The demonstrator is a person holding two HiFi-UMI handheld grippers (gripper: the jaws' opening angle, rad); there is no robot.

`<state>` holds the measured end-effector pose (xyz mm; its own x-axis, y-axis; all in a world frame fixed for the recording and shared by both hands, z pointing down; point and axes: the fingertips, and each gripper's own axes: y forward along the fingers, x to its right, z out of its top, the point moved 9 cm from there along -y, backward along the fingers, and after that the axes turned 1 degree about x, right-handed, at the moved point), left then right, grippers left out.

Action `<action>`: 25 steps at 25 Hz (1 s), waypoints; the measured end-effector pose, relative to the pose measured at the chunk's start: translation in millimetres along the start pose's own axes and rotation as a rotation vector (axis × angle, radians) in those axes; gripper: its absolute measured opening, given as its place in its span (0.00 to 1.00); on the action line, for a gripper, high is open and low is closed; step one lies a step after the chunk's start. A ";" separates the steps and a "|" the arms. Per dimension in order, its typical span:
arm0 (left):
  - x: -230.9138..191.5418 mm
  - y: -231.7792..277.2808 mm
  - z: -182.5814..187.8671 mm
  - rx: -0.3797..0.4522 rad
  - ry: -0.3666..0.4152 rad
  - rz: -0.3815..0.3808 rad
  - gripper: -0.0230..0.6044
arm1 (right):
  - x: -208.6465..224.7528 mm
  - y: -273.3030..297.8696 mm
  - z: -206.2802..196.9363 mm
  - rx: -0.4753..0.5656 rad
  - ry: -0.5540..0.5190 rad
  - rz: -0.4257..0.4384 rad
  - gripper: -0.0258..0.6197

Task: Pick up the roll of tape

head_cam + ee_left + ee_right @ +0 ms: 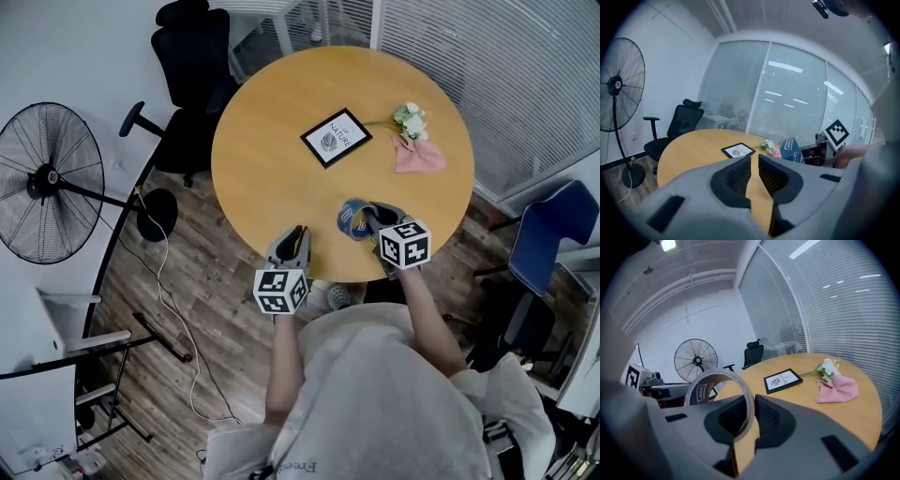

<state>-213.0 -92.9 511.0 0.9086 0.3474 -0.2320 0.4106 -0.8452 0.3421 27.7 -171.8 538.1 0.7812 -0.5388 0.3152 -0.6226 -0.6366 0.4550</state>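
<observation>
- table (281,159): round, wood, fills upper-mid of head view. Both tools sit at its lower rim. Risk: if the tape drops here it prob rolls off the edge to the floor.
- R gripper (380,220): low centre-right in head view, clamped on the roll of tape (353,218). Grip is on the ring's thin wall only, off to one side. Risk: a fast wrist roll or jerk could make the ring pivot or slip out of the pads.
- L gripper (296,234): low centre-left, jaws a narrow slit apart, nothing between them, only tabletop seen thru the gap. Well apart from the tape, so no backup if R slips.
- roll of tape: just left of R's tips, tilted on edge. Looks lifted, but can't confirm it's clear of the table.
- pic frame (336,137), flowers (410,120), pink cloth (418,157): upper right of table, well apart from tape, low clash risk.
- views: head view gives layout but not pad contact. R gripper view shows the pinch on the wall plus the ring's inside. L gripper view shows the tape's blue printed outer face, mid-right.
</observation>
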 end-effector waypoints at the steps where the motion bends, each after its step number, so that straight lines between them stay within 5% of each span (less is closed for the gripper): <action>1: -0.4 -1.0 1.1 0.002 0.002 0.002 0.11 | -0.7 -0.1 1.4 0.006 0.004 0.002 0.10; 13: 6.5 -11.4 3.4 -0.008 0.089 0.008 0.05 | -12.9 -5.3 2.4 0.061 0.057 0.041 0.10; 25: 4.4 -13.8 5.5 -0.006 0.088 0.029 0.05 | -16.1 -4.7 7.1 0.067 0.036 0.039 0.10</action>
<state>-215.1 -81.9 500.3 0.9234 0.3570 -0.1411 0.3839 -0.8531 0.3533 17.8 -164.1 524.9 0.7567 -0.5444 0.3621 -0.6532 -0.6518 0.3853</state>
